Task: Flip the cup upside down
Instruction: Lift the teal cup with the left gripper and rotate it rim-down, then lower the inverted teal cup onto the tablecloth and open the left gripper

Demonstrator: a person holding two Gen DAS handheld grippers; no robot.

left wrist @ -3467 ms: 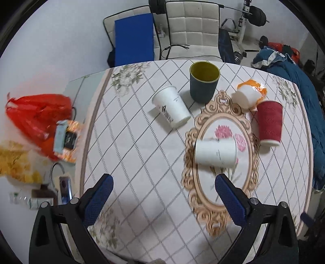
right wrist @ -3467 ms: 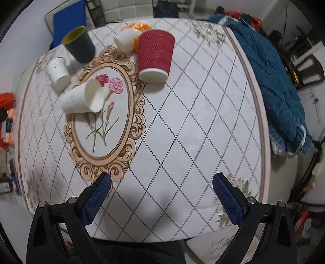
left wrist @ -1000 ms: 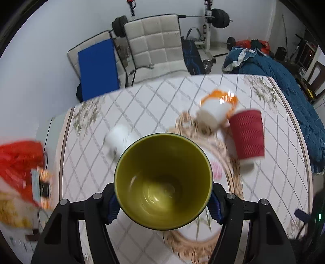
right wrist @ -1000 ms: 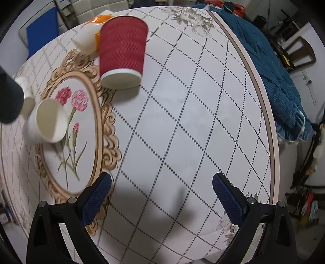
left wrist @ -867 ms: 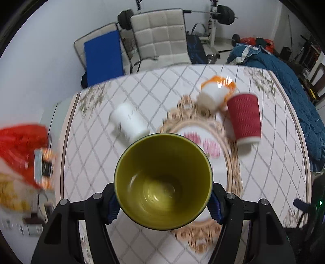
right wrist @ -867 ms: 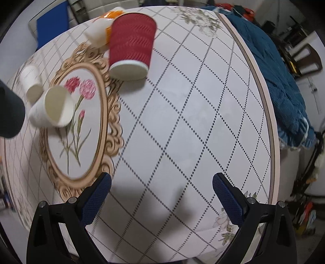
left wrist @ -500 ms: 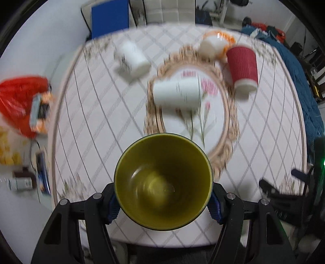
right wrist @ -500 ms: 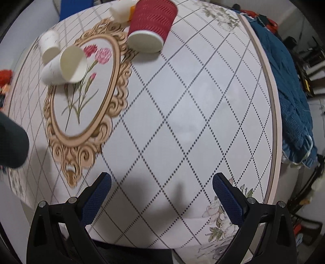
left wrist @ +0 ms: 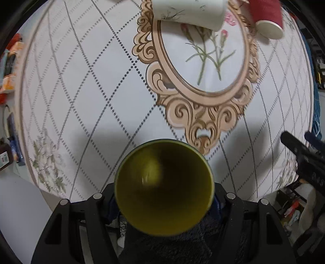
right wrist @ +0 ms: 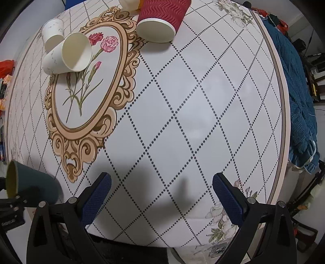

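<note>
Gripping unlabelled cup (left wrist: 164, 188), left gripper (left wrist: 164, 203)

Bright, even light; soft shadows on the table (right wrist: 203, 105); fisheye-bent edges; slight motion blur.

Table (right wrist: 203, 97): round, white top with dotted diamond grid and an oval floral medallion.
Blanket (right wrist: 298, 101): teal, heaped right of the table.
Floor (left wrist: 18, 213): pale, left of the table.

Red cup (right wrist: 162, 18) and white cups (right wrist: 67, 55) on table (right wrist: 203, 101).
</note>
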